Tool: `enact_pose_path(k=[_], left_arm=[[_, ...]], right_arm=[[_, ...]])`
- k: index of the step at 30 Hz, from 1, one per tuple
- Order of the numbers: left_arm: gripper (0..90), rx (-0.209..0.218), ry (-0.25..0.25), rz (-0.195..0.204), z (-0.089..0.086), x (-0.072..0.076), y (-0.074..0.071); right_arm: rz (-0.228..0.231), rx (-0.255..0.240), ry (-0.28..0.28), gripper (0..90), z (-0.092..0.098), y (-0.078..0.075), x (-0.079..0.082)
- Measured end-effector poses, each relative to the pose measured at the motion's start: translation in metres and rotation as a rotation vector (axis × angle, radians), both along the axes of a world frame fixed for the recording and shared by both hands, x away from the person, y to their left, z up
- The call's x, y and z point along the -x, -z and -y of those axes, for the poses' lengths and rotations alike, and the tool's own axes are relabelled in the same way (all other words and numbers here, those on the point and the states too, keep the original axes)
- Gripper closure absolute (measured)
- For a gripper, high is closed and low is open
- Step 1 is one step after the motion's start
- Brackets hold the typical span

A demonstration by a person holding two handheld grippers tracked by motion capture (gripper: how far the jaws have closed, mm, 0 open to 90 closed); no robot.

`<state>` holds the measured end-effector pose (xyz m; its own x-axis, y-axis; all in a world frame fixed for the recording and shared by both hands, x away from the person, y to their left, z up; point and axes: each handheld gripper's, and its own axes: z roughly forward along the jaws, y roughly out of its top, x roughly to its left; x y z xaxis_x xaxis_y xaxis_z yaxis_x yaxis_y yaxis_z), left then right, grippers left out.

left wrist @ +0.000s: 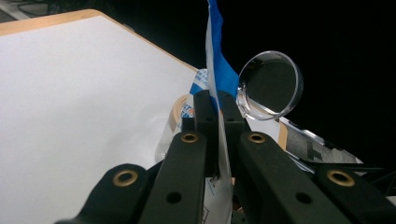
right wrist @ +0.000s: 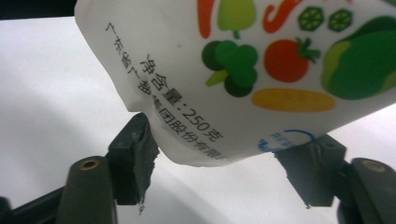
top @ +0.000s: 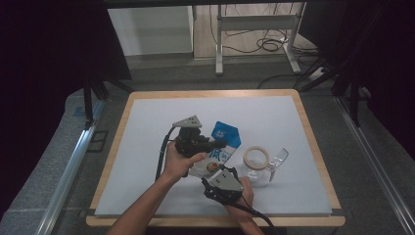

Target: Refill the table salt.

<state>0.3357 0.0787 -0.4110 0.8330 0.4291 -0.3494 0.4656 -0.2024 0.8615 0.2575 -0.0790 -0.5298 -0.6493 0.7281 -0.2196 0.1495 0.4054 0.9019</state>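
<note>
The left gripper (top: 215, 144) sits at 9 o'clock of the table's (top: 147, 147) middle, its 2 jaws clamped tight on the blue top edge of a food pouch (top: 222, 142), which shows edge-on between the pads in the left gripper view (left wrist: 215, 70). The pouch lies near table centre, slanting toward 1 o'clock. At 6 o'clock of it, the right gripper (right wrist: 224, 161) holds its jaws partly spread around the pouch's white bottom end; the left pad touches it, though a firm grip cannot be told. At 3 o'clock sit a tape roll (top: 256, 157) and, touching it, a clear glass jar (top: 276, 161).
</note>
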Motion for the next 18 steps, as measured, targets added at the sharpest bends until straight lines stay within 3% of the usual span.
enact_pose_path(k=[8, 18], left_arm=[[90.0, -0.016, 0.001, -0.019, 0.012, -0.006, 0.004], [90.0, -0.042, 0.028, -0.034, 0.028, -0.008, 0.005]], right_arm=[[-0.083, -0.053, 0.020, 34.0, 0.001, -0.001, -0.002], [-0.118, -0.101, 0.031, 34.0, 0.008, 0.001, -0.001]])
